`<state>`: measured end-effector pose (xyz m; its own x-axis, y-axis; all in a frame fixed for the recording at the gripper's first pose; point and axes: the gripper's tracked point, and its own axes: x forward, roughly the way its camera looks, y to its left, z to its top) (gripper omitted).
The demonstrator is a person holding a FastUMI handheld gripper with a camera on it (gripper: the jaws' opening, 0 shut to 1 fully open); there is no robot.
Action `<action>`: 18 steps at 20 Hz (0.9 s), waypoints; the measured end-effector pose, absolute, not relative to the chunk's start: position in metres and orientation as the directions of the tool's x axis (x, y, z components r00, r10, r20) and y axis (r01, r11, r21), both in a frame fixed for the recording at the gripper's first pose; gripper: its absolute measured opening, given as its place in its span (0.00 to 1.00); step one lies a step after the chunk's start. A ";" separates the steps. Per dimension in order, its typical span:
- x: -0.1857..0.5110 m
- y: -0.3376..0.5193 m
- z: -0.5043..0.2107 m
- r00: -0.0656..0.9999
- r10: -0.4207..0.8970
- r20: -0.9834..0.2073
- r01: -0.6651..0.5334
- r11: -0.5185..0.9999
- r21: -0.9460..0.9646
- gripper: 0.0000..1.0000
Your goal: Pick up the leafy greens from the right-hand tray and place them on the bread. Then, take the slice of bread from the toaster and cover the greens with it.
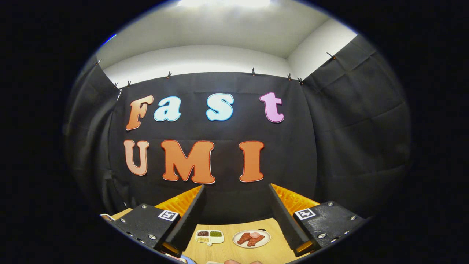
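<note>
The wooden table (234, 249) lies low between the fingers, carrying a round plate of meat (251, 238) and a smaller divided dish (209, 237). The gripper (236, 190) is spread wide, holding nothing. Greens, bread and toaster unseen; both steps apparently remain.

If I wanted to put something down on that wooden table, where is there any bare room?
Between the open gripper fingers, bare wooden table shows in front of the divided white tray and the round plate of meat, and in the narrow strip between them. Behind both, a thin band runs to the black cloth wall. The dishes' row itself is crowded.
</note>
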<state>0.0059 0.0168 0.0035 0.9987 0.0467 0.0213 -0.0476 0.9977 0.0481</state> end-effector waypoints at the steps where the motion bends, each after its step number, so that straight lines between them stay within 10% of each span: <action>1: 0.006 0.018 0.007 0.999 0.048 0.025 -0.049 0.998 0.042 0.99; 18: -0.005 0.044 -0.003 0.991 0.128 -0.029 -0.127 0.992 0.023 0.99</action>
